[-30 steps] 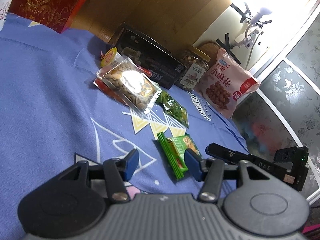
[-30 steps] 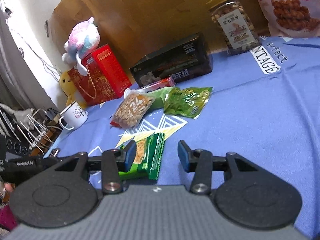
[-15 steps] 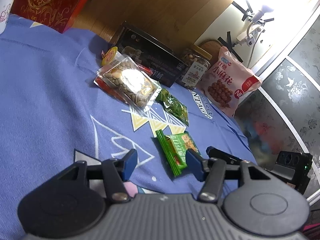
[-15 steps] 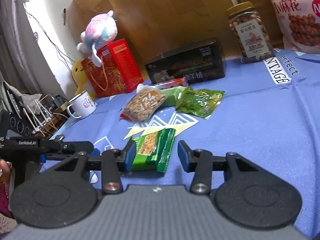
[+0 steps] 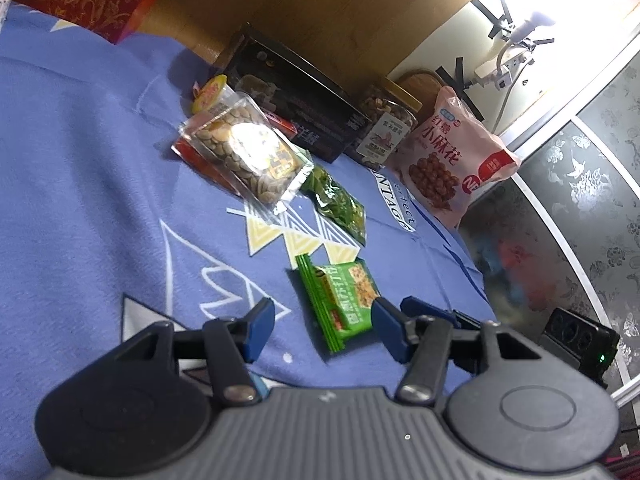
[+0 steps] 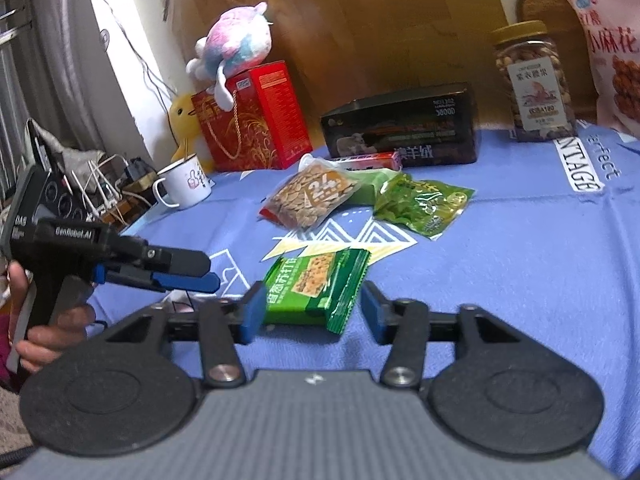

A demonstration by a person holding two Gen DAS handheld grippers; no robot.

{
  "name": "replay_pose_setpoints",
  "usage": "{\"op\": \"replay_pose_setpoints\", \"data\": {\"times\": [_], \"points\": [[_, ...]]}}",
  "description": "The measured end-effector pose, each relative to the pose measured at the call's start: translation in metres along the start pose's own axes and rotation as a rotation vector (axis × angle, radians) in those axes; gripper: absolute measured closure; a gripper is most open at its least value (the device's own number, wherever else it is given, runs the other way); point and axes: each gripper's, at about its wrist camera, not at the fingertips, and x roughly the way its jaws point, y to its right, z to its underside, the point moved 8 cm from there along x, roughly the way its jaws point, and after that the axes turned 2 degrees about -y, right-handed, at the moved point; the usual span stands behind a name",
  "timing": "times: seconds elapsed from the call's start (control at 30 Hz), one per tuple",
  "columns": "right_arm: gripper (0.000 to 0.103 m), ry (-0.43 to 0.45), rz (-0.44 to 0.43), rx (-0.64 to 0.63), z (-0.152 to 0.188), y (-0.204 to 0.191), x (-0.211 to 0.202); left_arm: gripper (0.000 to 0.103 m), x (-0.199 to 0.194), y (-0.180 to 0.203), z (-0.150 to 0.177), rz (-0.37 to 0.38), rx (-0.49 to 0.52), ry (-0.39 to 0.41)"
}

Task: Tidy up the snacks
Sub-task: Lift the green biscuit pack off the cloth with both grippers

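We hold our right gripper with jaws apart, just opened wider, around the flat green foil cracker packet on the blue printed cloth. Our left gripper stands open beside that packet, gripping nothing.

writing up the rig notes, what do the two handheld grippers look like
Both are matching black plastic tools. The right gripper has a ribbed grey-black body, two round discs, silver pivot pins and blue finger pads. The left gripper has a pistol-style handle with white "GenRobot.AI" and "DAS" lettering.
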Motion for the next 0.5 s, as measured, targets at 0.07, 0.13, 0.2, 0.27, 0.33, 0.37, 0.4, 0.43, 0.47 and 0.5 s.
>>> {"op": "replay_pose_setpoints", "data": {"times": [0.07, 0.13, 0.2, 0.27, 0.33, 0.37, 0.4, 0.43, 0.47, 0.5], "points": [[0.045, -0.008, -0.002, -0.017, 0.001, -0.001, 0.001, 0.048, 0.004, 0.003, 0.0, 0.002, 0.006, -0.009], [0.045, -0.015, -0.009, -0.025, 0.002, -0.002, 0.003, 0.048, 0.009, 0.007, -0.001, 0.003, 0.015, -0.019], [0.043, -0.028, -0.012, -0.041, 0.003, -0.003, 0.005, 0.048, 0.013, 0.01, -0.001, 0.007, 0.022, -0.027], [0.042, -0.048, -0.012, -0.064, 0.005, -0.004, 0.009, 0.048, 0.018, 0.013, -0.002, 0.011, 0.027, -0.039], [0.042, -0.07, -0.012, -0.084, 0.007, -0.005, 0.014, 0.045, 0.023, 0.014, -0.001, 0.015, 0.029, -0.051], [0.042, -0.081, -0.008, -0.096, 0.008, -0.005, 0.016, 0.045, 0.026, 0.014, -0.001, 0.016, 0.028, -0.056], [0.042, -0.09, -0.002, -0.11, 0.009, -0.006, 0.019, 0.045, 0.029, 0.015, -0.001, 0.02, 0.028, -0.064], [0.042, -0.096, 0.003, -0.125, 0.01, -0.006, 0.02, 0.045, 0.031, 0.015, -0.001, 0.024, 0.028, -0.068], [0.042, -0.101, 0.007, -0.141, 0.011, -0.007, 0.022, 0.045, 0.033, 0.015, 0.0, 0.028, 0.026, -0.074], [0.042, -0.103, 0.01, -0.154, 0.011, -0.008, 0.023, 0.045, 0.035, 0.015, 0.001, 0.031, 0.023, -0.079]]}}
